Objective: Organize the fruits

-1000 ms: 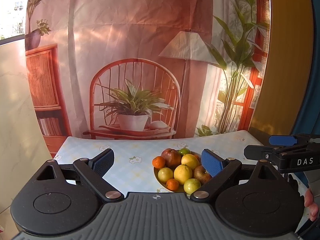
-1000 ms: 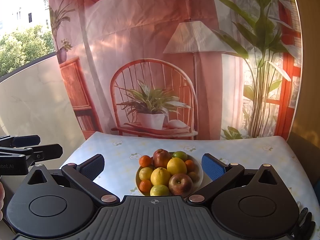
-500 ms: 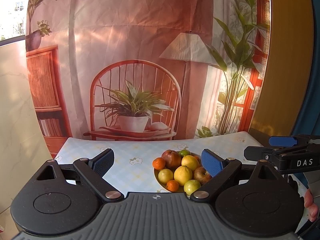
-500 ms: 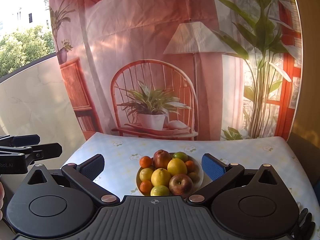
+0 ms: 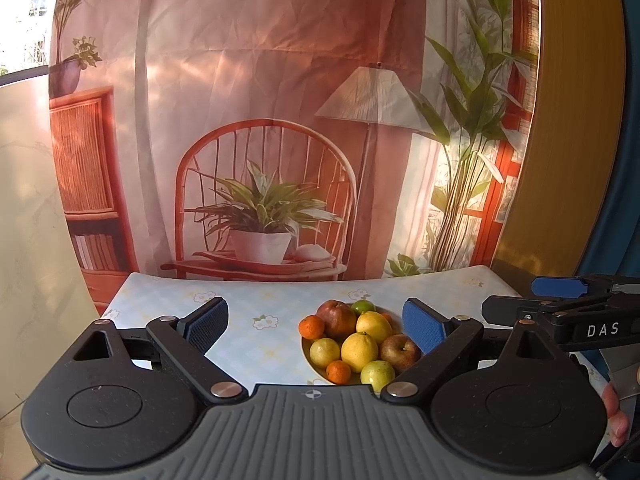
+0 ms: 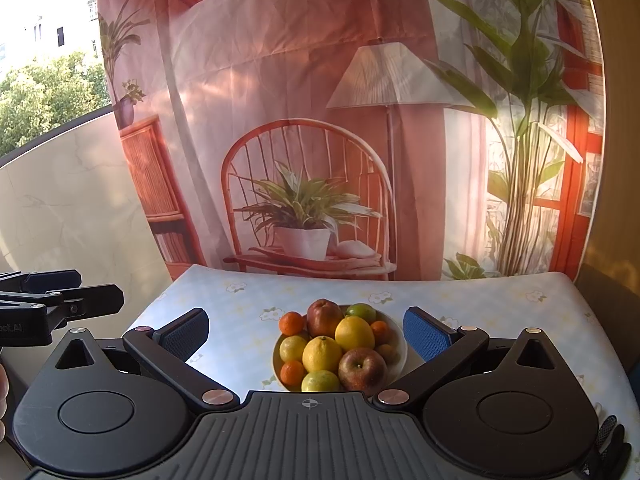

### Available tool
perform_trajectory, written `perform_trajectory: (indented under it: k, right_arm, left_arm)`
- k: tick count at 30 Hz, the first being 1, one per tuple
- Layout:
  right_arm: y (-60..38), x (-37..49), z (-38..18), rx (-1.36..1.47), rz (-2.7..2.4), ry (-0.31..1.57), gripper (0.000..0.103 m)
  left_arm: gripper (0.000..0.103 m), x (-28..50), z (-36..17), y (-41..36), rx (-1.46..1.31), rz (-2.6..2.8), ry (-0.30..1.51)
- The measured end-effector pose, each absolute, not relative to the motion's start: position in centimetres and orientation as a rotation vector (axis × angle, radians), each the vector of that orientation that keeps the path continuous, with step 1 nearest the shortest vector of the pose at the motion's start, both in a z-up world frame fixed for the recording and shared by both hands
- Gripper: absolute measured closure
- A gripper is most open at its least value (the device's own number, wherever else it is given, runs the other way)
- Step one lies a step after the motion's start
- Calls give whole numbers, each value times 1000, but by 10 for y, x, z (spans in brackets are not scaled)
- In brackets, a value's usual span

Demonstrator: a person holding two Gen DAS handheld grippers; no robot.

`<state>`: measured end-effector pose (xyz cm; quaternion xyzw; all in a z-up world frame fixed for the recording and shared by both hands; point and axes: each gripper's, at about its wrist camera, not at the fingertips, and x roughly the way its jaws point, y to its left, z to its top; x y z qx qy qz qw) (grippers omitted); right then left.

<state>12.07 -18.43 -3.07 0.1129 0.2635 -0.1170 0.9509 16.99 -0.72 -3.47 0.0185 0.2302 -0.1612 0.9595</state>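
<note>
A pale bowl (image 6: 400,340) heaped with fruit sits near the front of a floral-clothed table (image 6: 248,312). It holds red apples (image 6: 362,364), yellow lemons (image 6: 322,354), small oranges (image 6: 291,322) and a green lime (image 6: 361,311). The bowl also shows in the left wrist view (image 5: 310,354), right of centre. My left gripper (image 5: 316,326) is open and empty, hovering short of the bowl. My right gripper (image 6: 306,332) is open and empty, with the bowl between its fingers farther ahead. Each gripper shows at the edge of the other's view.
A printed backdrop (image 6: 320,140) of a chair, potted plant and lamp hangs right behind the table's far edge. A pale wall (image 5: 32,240) stands to the left. A wooden panel (image 5: 576,120) stands to the right.
Both views have shifted very slightly; the fruit bowl sits a touch lower in the frames. Both grippers stay open and nothing was grasped.
</note>
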Motion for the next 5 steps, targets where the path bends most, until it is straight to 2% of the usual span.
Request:
perform_trajectory:
  k: [5]
  right_arm:
    - [-184,121,-30,230,-240,535,0]
  left_arm:
    - [8,170,-36,-8,44,-325,467]
